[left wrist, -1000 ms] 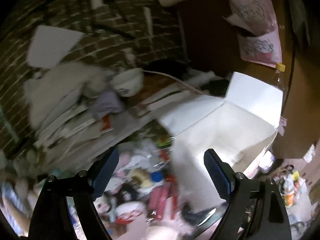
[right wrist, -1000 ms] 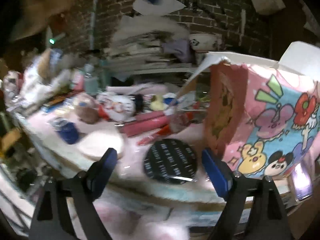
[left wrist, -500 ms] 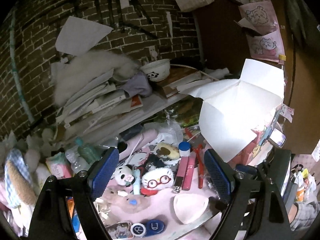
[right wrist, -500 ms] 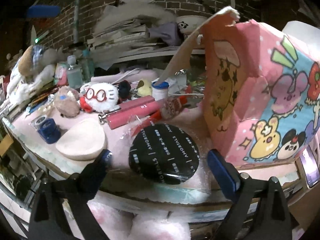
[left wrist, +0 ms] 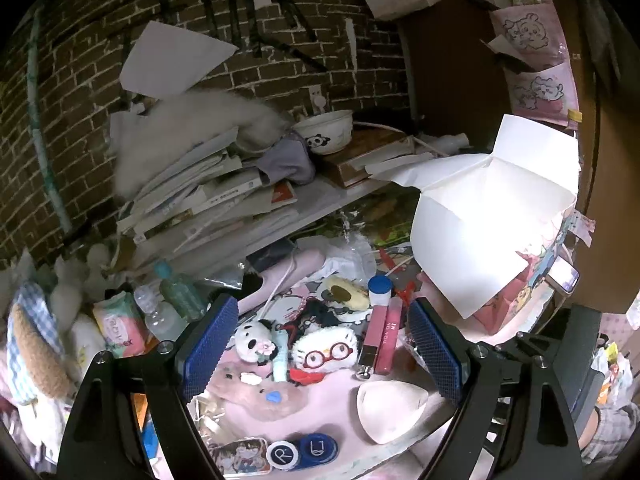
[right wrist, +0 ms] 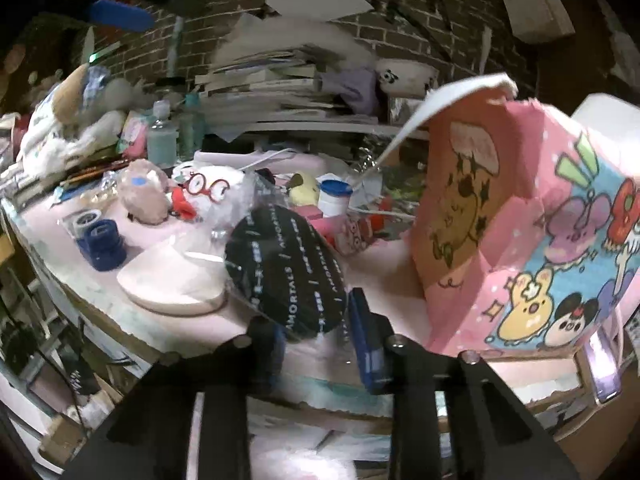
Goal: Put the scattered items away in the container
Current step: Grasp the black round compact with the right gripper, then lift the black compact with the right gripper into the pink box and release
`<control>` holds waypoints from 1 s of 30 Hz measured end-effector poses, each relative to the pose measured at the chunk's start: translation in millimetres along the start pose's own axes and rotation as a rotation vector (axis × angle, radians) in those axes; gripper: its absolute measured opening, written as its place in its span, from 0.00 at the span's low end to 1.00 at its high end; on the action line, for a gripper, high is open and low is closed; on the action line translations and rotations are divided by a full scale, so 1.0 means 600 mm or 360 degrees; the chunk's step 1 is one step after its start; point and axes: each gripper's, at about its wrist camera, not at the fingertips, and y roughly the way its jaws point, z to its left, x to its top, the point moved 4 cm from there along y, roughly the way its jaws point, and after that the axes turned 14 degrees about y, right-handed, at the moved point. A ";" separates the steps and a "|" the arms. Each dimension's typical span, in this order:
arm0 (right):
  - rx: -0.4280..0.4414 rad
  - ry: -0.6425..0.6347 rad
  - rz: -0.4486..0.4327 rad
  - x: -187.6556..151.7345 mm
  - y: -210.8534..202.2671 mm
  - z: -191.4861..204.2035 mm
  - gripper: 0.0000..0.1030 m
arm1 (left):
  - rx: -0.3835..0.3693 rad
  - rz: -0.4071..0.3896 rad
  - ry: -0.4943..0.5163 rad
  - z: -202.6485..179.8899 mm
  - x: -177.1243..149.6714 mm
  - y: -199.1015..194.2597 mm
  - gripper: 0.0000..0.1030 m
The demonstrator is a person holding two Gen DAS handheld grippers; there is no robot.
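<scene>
Pick step underway: right gripper [right wrist: 316, 344] jaws are closing on the black AMORTALS disc [right wrist: 286, 270], tilting it up off the table just left of the pink cartoon box [right wrist: 520, 240]. Left gripper [left wrist: 320, 344] is hovering, jaws spread, empty. Next I'd expect lifting over the box's open top.

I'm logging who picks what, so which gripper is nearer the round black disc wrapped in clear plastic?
Right. The right gripper is closing on the round black disc, now tilted between its pads. The left gripper hangs open above the plush toys, away from it.
</scene>
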 end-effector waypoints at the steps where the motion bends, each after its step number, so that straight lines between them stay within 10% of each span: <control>1: 0.0003 -0.0004 -0.0004 0.001 -0.001 0.002 0.22 | 0.0002 0.0002 -0.0004 -0.001 0.000 0.001 0.82; 16: 0.0053 -0.0114 -0.0155 0.034 -0.026 0.042 0.14 | 0.0032 0.0013 -0.0068 0.017 -0.014 -0.007 0.82; 30: 0.0386 -0.0103 -0.0276 0.159 -0.096 0.091 0.14 | 0.0130 -0.0042 -0.0183 0.061 -0.043 -0.061 0.82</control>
